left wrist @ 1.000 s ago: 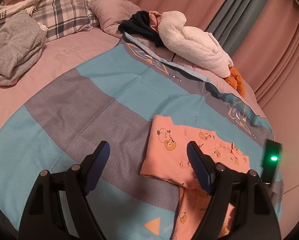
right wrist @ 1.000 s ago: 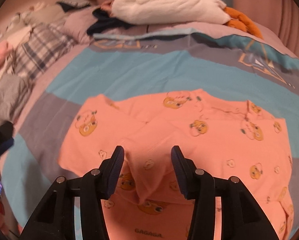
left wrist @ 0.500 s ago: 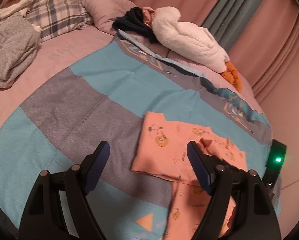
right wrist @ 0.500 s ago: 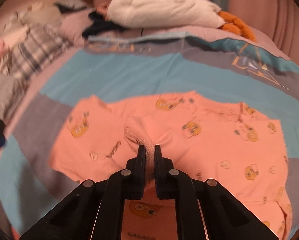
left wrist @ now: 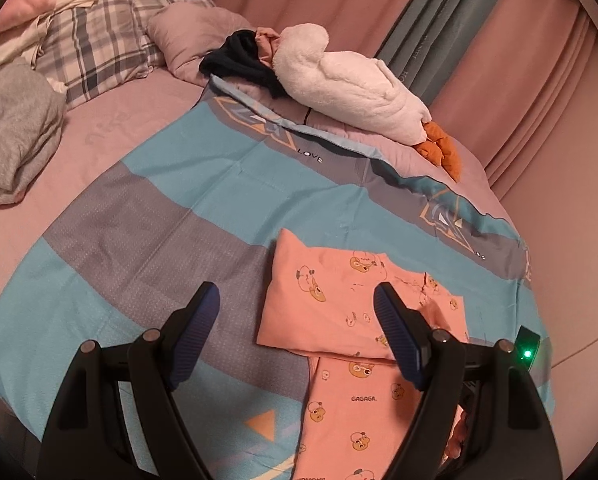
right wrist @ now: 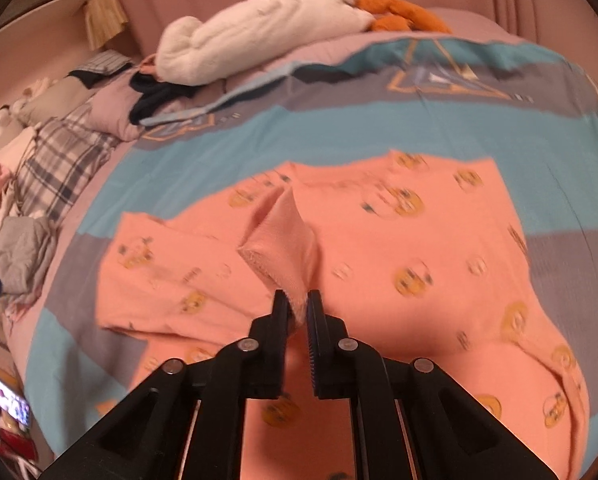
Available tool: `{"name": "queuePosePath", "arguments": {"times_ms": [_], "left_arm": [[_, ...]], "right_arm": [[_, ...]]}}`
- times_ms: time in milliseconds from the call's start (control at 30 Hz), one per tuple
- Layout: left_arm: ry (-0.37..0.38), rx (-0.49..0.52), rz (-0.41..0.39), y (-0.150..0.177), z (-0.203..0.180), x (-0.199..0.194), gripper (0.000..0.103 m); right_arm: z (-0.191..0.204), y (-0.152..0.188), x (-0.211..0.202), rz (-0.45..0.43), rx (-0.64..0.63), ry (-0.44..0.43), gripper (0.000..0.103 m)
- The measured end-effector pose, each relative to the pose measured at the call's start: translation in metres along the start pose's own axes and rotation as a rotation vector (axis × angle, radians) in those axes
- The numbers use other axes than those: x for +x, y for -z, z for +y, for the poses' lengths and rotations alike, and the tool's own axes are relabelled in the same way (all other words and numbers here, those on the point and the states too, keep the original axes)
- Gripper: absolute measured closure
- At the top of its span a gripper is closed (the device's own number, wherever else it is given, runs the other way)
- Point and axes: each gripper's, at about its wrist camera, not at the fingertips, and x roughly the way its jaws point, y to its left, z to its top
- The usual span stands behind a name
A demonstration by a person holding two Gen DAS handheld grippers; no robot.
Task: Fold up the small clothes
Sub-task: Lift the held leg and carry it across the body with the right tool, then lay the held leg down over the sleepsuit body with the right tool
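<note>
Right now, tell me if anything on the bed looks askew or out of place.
Only the orange printed garment: a pinch of its middle is pulled up into a ridge by the right gripper, so it no longer lies flat on the striped blanket. Nothing looks damaged or spilled.

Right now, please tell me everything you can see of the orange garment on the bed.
The orange garment is soft knit cloth printed with small cartoon faces and the word GAGAGA. It lies partly folded on the blue and grey bedcover. The right gripper is shut on a raised fold near its middle; the open left gripper hovers beside it.
</note>
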Motion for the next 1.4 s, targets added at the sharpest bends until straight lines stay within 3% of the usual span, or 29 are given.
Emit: {"name": "queuePosePath", "arguments": {"times_ms": [100, 167, 233, 267, 467, 700, 800, 867, 900, 1000, 1167, 1400], "left_arm": [[-0.002, 0.016, 0.004, 0.003, -0.004, 0.003, 0.023], [-0.018, 0.028, 0.002, 0.006, -0.007, 0.005, 0.023], [-0.045, 0.045, 0.005, 0.009, -0.010, 0.011, 0.023], [-0.052, 0.051, 0.009, 0.011, -0.011, 0.013, 0.023], [-0.068, 0.054, 0.050, 0.019, -0.010, 0.031, 0.023], [-0.096, 0.050, 0.064, 0.023, -0.008, 0.040, 0.023], [-0.098, 0.054, 0.067, 0.024, -0.008, 0.042, 0.023], [-0.098, 0.053, 0.069, 0.024, -0.008, 0.042, 0.023], [-0.097, 0.051, 0.070, 0.024, -0.007, 0.042, 0.023], [-0.099, 0.053, 0.069, 0.025, -0.008, 0.042, 0.023], [-0.098, 0.041, 0.074, 0.024, -0.006, 0.043, 0.023], [-0.094, 0.038, 0.088, 0.021, -0.008, 0.048, 0.023]], "right_arm": [[-0.015, 0.005, -0.004, 0.018, 0.055, -0.023, 0.093], [-0.023, 0.006, -0.011, 0.011, 0.080, -0.019, 0.086], [-0.030, 0.006, -0.019, -0.008, 0.102, -0.006, 0.067], [-0.033, 0.005, -0.022, -0.019, 0.114, 0.006, 0.063], [-0.051, -0.006, -0.018, -0.001, 0.178, 0.008, 0.054], [-0.029, 0.001, 0.015, 0.103, 0.098, 0.015, 0.054], [-0.008, 0.004, 0.023, 0.088, -0.003, 0.113, 0.054], [0.003, 0.004, 0.025, 0.077, -0.072, 0.152, 0.066], [0.007, 0.004, 0.024, 0.074, -0.094, 0.158, 0.078], [0.011, -0.001, 0.013, 0.050, -0.110, 0.128, 0.091], [0.021, -0.018, -0.010, 0.014, -0.126, 0.062, 0.092], [0.042, -0.065, -0.057, -0.120, -0.202, -0.001, 0.093]]}}
